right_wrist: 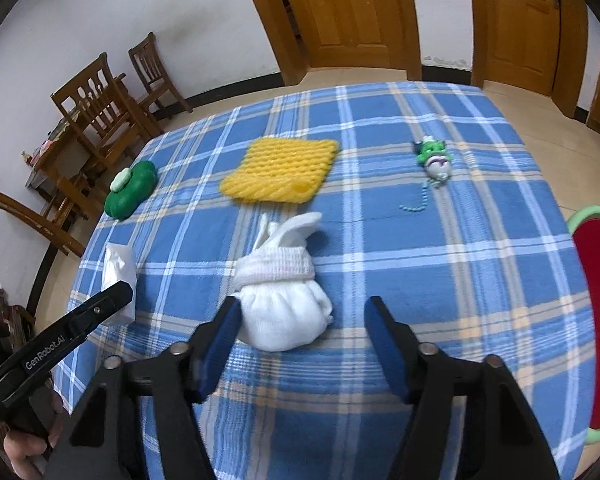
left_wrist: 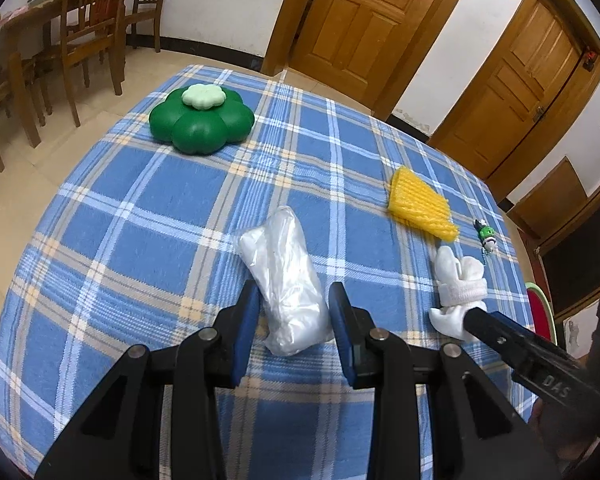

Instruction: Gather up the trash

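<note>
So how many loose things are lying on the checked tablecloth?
5: green flower-shaped box at the far left, clear plastic bag between the left tongs, yellow foam net, white sock bundle, small toy keychain.

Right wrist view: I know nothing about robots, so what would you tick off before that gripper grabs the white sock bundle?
1. Right gripper open wider than the rolled white sock bundle: ok.
2. Bundle centred between its fingers: not ok. It sits against one finger, with a wide gap to the other.
3. Yellow foam net clear of the bundle: ok, just apart.
4. Left gripper gripping the crumpled plastic bag: ok, pads on both sides.
5. The two grippers clear of each other: ok.
6. Bin ready for the trash: cannot tell, none clearly in view.
</note>
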### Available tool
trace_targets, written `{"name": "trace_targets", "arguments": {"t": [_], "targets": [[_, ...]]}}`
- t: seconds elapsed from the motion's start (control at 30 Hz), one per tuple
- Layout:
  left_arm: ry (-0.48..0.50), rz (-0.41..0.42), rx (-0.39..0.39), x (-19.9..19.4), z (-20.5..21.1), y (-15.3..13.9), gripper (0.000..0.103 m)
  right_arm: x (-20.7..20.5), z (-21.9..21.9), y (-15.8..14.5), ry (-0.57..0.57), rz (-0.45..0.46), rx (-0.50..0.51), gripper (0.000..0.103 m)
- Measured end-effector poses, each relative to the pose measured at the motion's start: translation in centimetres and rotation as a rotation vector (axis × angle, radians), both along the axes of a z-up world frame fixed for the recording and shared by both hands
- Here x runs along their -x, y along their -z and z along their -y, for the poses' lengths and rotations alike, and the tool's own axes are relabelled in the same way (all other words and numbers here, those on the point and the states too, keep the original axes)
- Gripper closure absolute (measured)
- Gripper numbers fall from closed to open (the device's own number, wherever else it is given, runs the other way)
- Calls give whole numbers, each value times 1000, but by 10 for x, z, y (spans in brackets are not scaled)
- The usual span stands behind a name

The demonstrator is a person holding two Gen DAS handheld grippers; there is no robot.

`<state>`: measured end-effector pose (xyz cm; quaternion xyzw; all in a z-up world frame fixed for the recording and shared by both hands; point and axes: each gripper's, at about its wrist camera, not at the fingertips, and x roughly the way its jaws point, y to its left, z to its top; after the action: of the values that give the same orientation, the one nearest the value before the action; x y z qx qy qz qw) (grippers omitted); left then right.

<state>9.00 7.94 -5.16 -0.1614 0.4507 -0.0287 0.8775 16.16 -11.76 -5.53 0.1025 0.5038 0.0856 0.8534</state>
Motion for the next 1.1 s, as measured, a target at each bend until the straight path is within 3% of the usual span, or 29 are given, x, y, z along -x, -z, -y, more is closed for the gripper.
{"name": "trace_targets", "arguments": {"t": [0.17,0.27,0.93,1.1], "targets": [[3,-4,4,1,2,2,67,3,-7,7,-34,-1,-15,69],[8,-5,5,3,4,2,67,8,-9,4,-52,21,-7,77],[58,11,-28,17,27,-14,69,66,57,-36,110,116,-100,80],[28,-28,-43,16,24,-3,60,79,83,-45,179,143,-105,80]]}}
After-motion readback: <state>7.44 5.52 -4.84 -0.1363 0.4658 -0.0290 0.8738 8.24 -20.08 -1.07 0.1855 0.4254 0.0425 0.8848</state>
